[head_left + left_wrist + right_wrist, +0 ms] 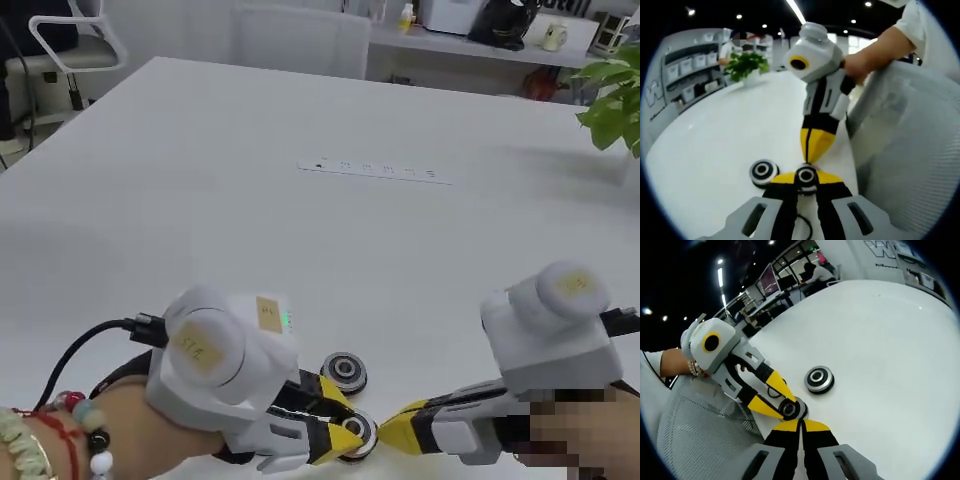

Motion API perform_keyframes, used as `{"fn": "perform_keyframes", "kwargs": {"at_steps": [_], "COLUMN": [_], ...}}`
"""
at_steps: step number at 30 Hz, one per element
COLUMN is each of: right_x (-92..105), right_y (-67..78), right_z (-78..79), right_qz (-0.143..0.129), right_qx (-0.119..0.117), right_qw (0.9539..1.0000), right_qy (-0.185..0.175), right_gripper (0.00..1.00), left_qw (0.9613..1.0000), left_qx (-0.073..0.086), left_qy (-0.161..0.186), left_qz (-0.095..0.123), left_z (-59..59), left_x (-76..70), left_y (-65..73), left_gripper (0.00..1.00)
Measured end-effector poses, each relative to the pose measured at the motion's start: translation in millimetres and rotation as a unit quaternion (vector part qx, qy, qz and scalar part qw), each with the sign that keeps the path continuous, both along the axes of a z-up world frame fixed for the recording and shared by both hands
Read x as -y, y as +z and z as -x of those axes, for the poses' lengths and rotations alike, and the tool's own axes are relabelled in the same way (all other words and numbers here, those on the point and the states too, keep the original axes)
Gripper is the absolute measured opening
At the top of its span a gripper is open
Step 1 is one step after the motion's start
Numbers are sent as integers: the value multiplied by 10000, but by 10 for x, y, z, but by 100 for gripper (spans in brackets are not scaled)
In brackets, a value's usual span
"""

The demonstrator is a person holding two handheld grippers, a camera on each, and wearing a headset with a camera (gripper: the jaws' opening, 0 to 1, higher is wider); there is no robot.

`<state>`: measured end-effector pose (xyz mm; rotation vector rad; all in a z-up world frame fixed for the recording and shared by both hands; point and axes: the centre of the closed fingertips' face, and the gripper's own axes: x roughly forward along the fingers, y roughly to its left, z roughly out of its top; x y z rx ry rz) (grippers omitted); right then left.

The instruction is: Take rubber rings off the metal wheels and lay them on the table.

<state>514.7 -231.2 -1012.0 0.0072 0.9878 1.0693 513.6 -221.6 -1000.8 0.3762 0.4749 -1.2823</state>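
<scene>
On the white table top (300,250), close to its near edge, the left gripper (345,432) has its two yellow-tipped jaws clamped from either side on a small round metal wheel with a black rubber ring around it (790,409), which sits low against the table surface. The right gripper (800,426) faces it from the opposite side, its yellow jaws pressed together into a single point with only a thin seam between them. That point meets the rim of the clamped wheel, but whether any rubber is pinched between the tips cannot be made out. In the left gripper view, the right gripper's tapered tip comes down from above and touches the top of the same wheel. A second metal wheel with a dark ring (345,370) lies flat on the table just beyond the two grippers, apart from both and near the held one. A hand with strings of coloured beads at the wrist (60,430) holds the left gripper, and a black cable (80,345) curves away from its body. Farther across the table lies a row of flush sockets (375,170), and green plant leaves (612,105) reach in at the far right.
</scene>
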Motion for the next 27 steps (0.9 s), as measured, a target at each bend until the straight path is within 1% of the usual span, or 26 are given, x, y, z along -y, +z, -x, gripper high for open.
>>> {"fn": "perform_keyframes", "kwargs": {"at_steps": [1, 4, 13, 27], "right_x": [-10, -13, -57, -99], "right_y": [15, 15, 59, 95], "right_z": [0, 8, 17, 47], "right_qz": [-66, -63, -168, -283], "right_qx": [-67, -152, -197, -266], "right_qw": [9999, 9998, 9995, 9992], "right_qy": [-55, -129, -156, -117], "right_gripper": [0, 0, 0, 0], "left_qw": [10000, 10000, 10000, 10000], "left_qx": [-1, 24, 66, 71], "left_qy": [1, -3, -13, -13], "left_qz": [-3, -34, -55, -44], "left_z": [0, -2, -7, -2], "left_x": [0, -1, -10, -14], "left_y": [0, 0, -5, -3], "left_gripper": [14, 14, 13, 13]}}
